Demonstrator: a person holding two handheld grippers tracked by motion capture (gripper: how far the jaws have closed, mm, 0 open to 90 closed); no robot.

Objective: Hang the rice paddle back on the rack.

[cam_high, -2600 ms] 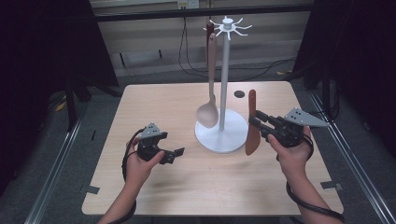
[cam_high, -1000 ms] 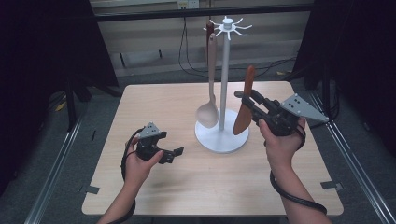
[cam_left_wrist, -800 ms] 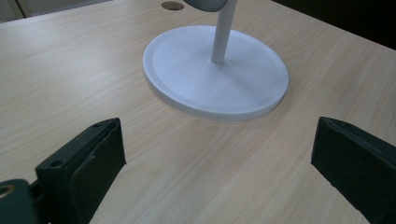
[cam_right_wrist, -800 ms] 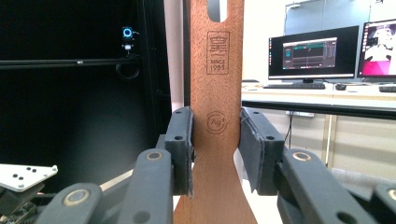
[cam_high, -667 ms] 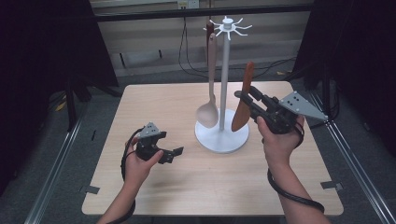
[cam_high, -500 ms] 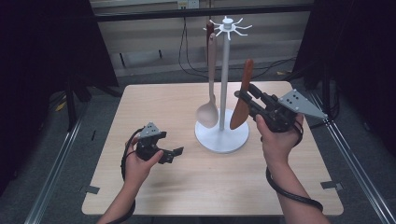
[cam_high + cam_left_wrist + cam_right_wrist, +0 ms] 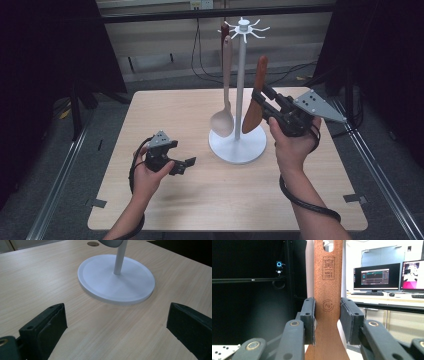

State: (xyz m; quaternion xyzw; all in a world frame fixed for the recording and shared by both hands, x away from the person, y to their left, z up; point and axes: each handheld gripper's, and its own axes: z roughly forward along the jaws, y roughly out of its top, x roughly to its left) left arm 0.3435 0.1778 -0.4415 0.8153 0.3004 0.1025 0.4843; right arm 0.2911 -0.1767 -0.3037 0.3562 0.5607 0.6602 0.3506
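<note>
The right gripper (image 7: 266,102) was clamped on the brown spatula (image 7: 255,102), lifted since earlier to three o'clock of the white rack (image 7: 238,142), clear of the table (image 7: 165,107). The left gripper (image 7: 181,164) rested low, jaws apart.

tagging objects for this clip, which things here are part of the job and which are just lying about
Part of the job:
- brown spatula, clamped in the right gripper
- white hook stand
- pale spoon hanging on the stand

Just lying about:
- left gripper, open and idle over the table
- monitors in the background
</note>
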